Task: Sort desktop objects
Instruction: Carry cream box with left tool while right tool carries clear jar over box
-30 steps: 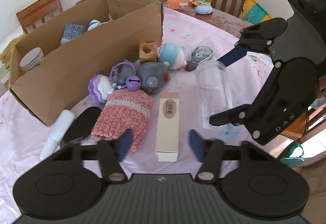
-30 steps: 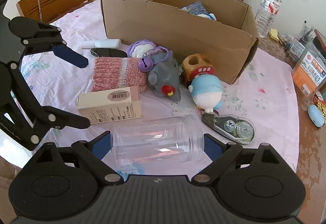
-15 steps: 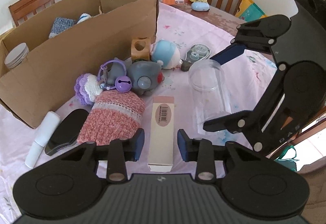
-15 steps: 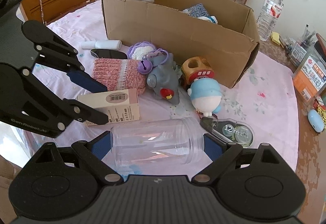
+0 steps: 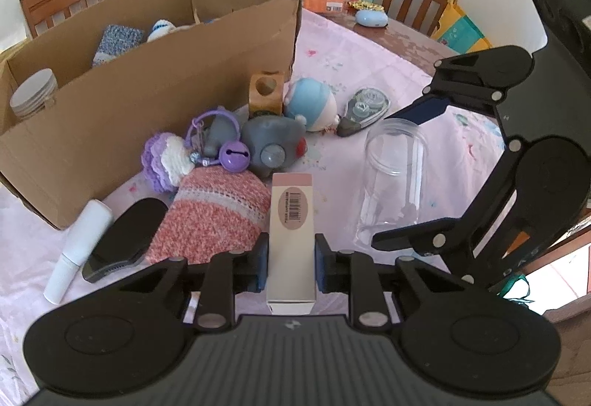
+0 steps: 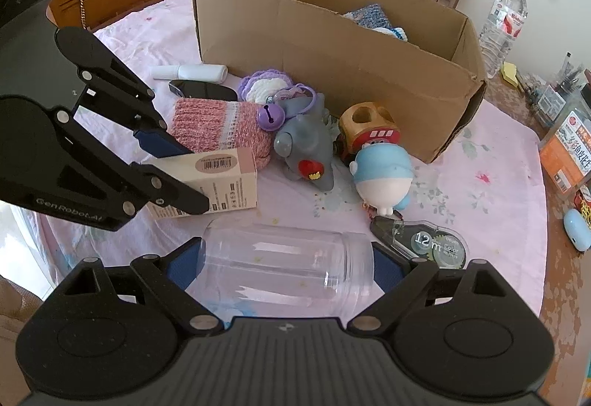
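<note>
Sorting: barely begun, by my reading.
Left tongs [image 5: 291, 267]: clamped on the slim carton [image 5: 291, 221].
Right tongs [image 6: 286, 267]: gaping wide around the lying clear jar [image 6: 284, 265]; pad contact unclear.
Done: some items already in the cardboard box [image 5: 147, 103] beyond both tongs.
Left: toys, knitwear between tongs and box.

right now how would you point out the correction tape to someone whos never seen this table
Start at the cardboard box on the pink tablecloth. Below its right corner lies a blue and white plush toy, and the correction tape is just beyond it: flat, see-through, marked 12m.

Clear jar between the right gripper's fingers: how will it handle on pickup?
The clear jar looks empty and thin-walled, so probably light. It lies on its side, so it may roll if released. The right gripper spans it end to end; the smooth plastic could slip.
</note>
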Demonstrator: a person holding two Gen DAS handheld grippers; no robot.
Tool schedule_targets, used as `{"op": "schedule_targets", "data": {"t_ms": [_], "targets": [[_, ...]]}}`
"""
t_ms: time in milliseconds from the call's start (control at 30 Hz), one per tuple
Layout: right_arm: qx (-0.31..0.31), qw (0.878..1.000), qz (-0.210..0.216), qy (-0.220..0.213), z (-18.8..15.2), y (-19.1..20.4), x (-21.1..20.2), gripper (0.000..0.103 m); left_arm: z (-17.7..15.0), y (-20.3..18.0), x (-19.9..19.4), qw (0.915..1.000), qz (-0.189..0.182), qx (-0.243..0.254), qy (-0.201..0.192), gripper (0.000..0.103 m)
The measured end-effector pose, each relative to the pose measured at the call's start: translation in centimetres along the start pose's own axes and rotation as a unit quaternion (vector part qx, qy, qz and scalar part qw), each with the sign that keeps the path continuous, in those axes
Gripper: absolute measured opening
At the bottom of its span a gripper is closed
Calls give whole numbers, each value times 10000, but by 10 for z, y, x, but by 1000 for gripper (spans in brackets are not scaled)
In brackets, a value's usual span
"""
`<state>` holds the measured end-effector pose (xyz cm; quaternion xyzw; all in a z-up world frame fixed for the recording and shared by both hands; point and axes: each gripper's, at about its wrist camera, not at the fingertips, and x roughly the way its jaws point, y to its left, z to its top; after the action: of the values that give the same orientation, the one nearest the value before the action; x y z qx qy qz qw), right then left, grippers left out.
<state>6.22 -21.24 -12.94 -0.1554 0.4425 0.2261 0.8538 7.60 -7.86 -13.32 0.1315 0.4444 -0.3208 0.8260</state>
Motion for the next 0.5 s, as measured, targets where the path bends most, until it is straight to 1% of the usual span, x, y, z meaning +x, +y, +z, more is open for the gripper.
{"op": "schedule_targets", "data": {"t_ms": [233,500], "targets": [[-22,9999,-7,-100,4,-6,-9,95,10,1,-14,9999,-27,70,-97,22],[-189,9993,29,-320,19,-12,-27,95,23,7,-30,9998,-1,37,-175,22]]}}
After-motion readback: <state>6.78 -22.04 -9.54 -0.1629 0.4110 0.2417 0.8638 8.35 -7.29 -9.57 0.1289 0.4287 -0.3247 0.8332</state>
